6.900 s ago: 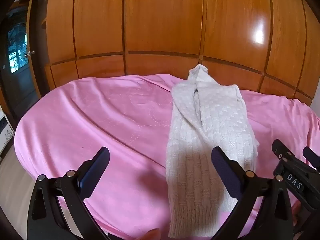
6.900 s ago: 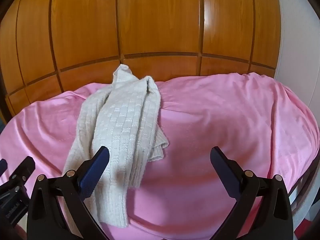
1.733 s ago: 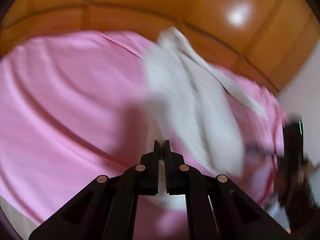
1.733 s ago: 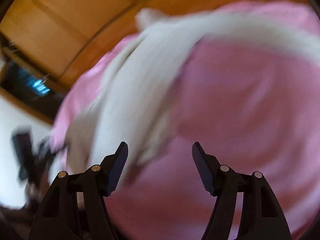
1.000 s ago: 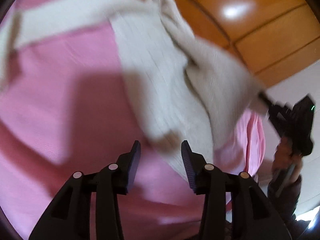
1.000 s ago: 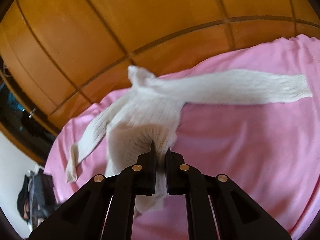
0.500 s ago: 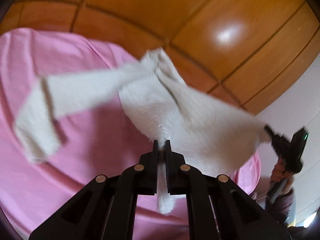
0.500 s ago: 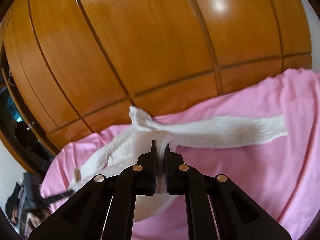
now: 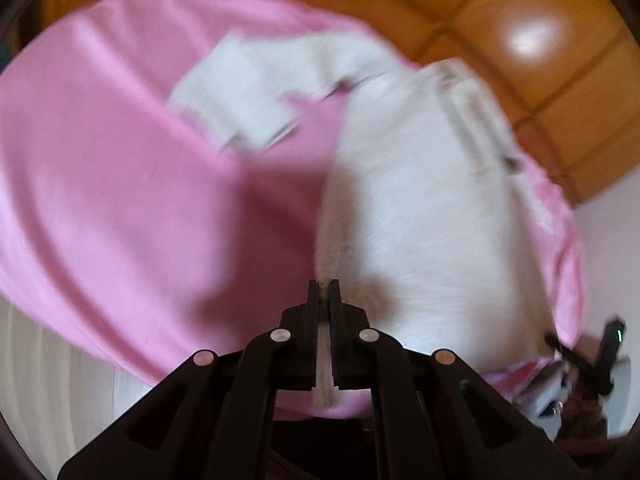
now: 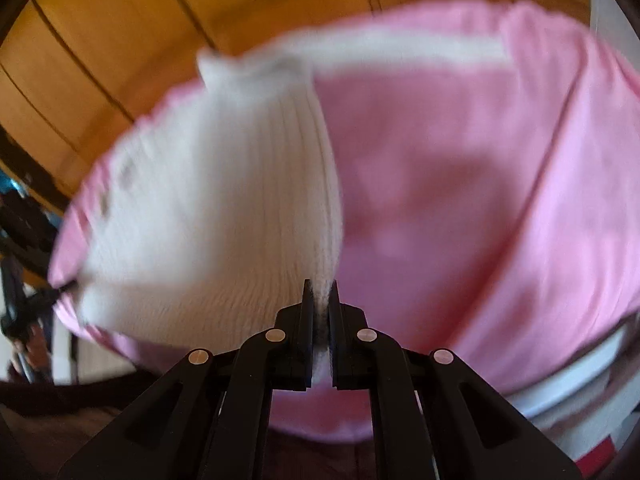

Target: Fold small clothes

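A cream knitted sweater (image 9: 420,208) lies spread on the pink sheet (image 9: 112,184), blurred by motion. My left gripper (image 9: 324,286) is shut on the left corner of the sweater's hem, with knit showing between the jaws. One sleeve (image 9: 248,96) lies folded out to the left. In the right wrist view the same sweater (image 10: 208,208) fills the left half, and my right gripper (image 10: 320,288) is shut on the hem's right corner. The other sleeve (image 10: 400,50) stretches to the right across the sheet (image 10: 480,200). The right gripper's body (image 9: 600,356) shows at the far right of the left wrist view.
Polished wooden wardrobe doors (image 10: 200,12) stand behind the bed. The sheet's near edge hangs over the mattress side (image 10: 580,372). A pale floor (image 9: 48,380) shows at lower left of the left wrist view, and a white wall (image 9: 612,240) at right.
Both grippers have pulled the hem back toward the near edge and tipped downward, so the sweater body now lies stretched flat on the sheet. The left sleeve has folded in.
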The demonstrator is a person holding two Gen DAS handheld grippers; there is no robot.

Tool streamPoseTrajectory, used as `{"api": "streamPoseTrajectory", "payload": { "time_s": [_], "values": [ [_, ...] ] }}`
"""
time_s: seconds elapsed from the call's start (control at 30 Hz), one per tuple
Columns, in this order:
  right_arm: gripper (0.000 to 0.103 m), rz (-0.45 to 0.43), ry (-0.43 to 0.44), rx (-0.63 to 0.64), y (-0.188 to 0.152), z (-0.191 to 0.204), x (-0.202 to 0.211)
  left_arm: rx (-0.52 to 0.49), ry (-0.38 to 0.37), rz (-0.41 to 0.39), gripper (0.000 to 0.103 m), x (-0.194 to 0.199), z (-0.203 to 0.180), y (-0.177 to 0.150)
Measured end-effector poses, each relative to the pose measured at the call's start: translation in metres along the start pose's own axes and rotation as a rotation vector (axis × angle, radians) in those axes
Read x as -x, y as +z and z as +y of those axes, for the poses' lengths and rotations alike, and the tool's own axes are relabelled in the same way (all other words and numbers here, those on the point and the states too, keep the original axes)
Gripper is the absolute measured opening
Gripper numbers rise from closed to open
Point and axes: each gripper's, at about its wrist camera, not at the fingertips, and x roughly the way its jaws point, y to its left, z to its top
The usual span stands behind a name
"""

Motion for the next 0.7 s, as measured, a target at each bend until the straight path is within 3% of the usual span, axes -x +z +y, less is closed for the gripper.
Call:
{"api": "streamPoseTrajectory", "payload": {
  "time_s": [0.1,0.13,0.17,0.2,0.27,0.37,0.53,0.7],
  "values": [
    [0.005,0.028,-0.061,0.075,-0.002,0.003,-0.008,0.049,0.034,-0.015,0.014,-0.005,0.015,0.003],
    [0.005,0.017,-0.087,0.092,0.004,0.002,-0.003,0.069,0.031,-0.037,0.026,0.0,0.023,0.007],
    [0.017,-0.009,-0.116,0.095,0.01,0.0,0.001,0.093,0.034,-0.061,0.037,0.003,0.03,0.01],
    [0.038,-0.043,-0.148,0.095,0.017,-0.001,0.007,0.122,0.043,-0.095,0.039,0.01,0.038,0.014],
    [0.061,-0.134,-0.168,0.097,0.035,0.005,0.017,0.166,0.075,-0.146,0.039,0.019,0.053,0.025],
    [0.061,-0.192,-0.104,0.146,0.059,0.034,0.012,0.19,0.106,-0.193,0.05,0.029,0.061,0.039],
    [0.065,-0.161,0.02,0.251,0.077,0.112,-0.039,0.177,0.126,-0.228,0.066,0.021,0.047,0.068],
    [0.065,-0.117,0.078,0.31,0.08,0.168,-0.08,0.031,0.194,-0.221,0.071,-0.009,0.011,0.088]
  ]
}}
